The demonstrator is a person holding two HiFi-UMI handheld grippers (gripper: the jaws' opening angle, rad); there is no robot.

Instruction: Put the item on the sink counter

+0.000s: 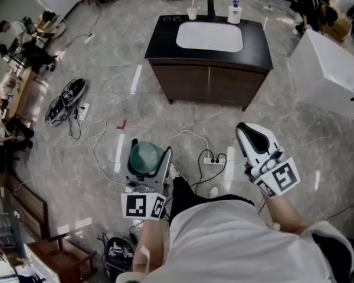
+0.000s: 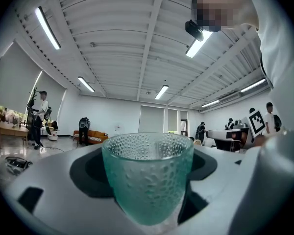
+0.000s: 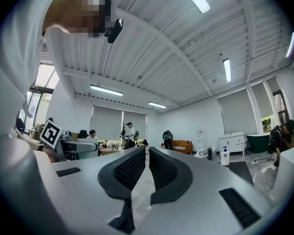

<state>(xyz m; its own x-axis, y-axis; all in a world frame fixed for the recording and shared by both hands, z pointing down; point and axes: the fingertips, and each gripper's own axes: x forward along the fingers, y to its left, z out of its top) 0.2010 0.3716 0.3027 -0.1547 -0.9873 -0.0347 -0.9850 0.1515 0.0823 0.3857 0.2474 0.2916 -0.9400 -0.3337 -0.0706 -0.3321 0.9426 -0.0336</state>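
A green dimpled glass cup (image 1: 144, 156) stands upright between the jaws of my left gripper (image 1: 148, 165), which is shut on it and held over the floor. In the left gripper view the cup (image 2: 148, 175) fills the gap between the two dark pads. My right gripper (image 1: 252, 135) is shut with nothing in it; its ribbed pads (image 3: 132, 169) stand almost together. The sink counter (image 1: 256, 49), a dark cabinet with a white basin (image 1: 209, 37), stands ahead of both grippers, some way off across the floor.
On the counter's back edge stand a soap bottle (image 1: 234, 12), a black tap (image 1: 210, 7) and a small cup (image 1: 192, 12). A power strip with cables (image 1: 212, 160) lies on the floor just ahead. A white tub (image 1: 330, 75) stands right; dark gear (image 1: 65, 99) lies left.
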